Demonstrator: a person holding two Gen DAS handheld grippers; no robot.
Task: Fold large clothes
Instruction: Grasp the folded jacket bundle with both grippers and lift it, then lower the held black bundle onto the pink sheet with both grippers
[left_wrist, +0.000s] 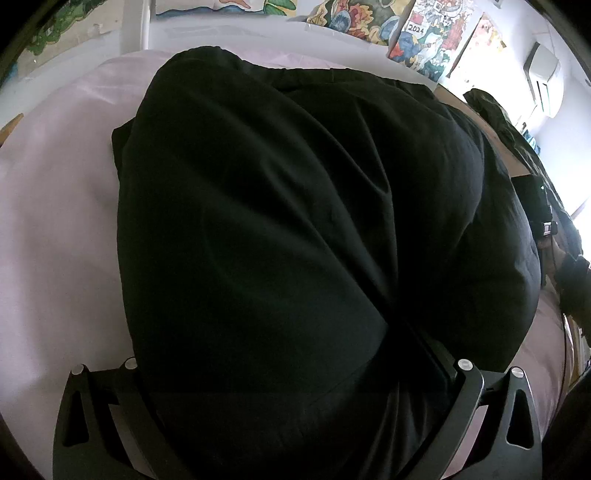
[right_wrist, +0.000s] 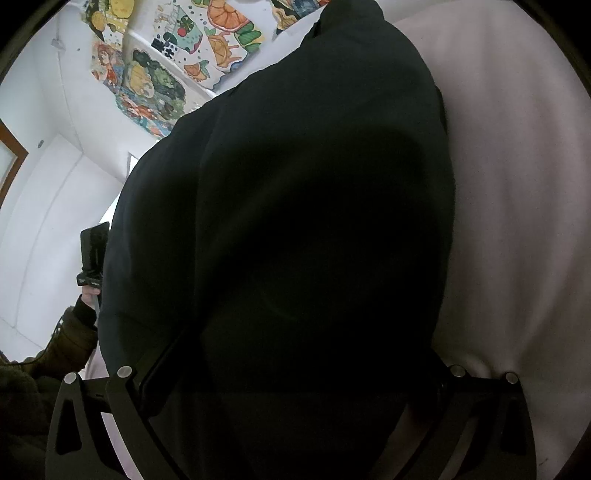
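Observation:
A large black garment (left_wrist: 280, 206) fills the left wrist view, partly lying on a pale pink sheet (left_wrist: 55, 221) and rising toward the camera. My left gripper (left_wrist: 295, 321) is shut on its near edge, and the cloth drapes over both fingers and hides them. In the right wrist view the same black garment (right_wrist: 303, 206) covers the centre, with my right gripper (right_wrist: 291, 325) shut on it and its fingertips buried in the fabric. The garment hangs stretched between the two grippers above the pink sheet (right_wrist: 517, 184).
Colourful paintings (left_wrist: 424, 33) hang on the white wall behind the bed. An air conditioner (left_wrist: 545, 74) is at the upper right. A hand in an olive sleeve (right_wrist: 74, 339) holds the other gripper's body (right_wrist: 92, 254). Dark clothing (left_wrist: 509, 122) lies beyond a wooden edge.

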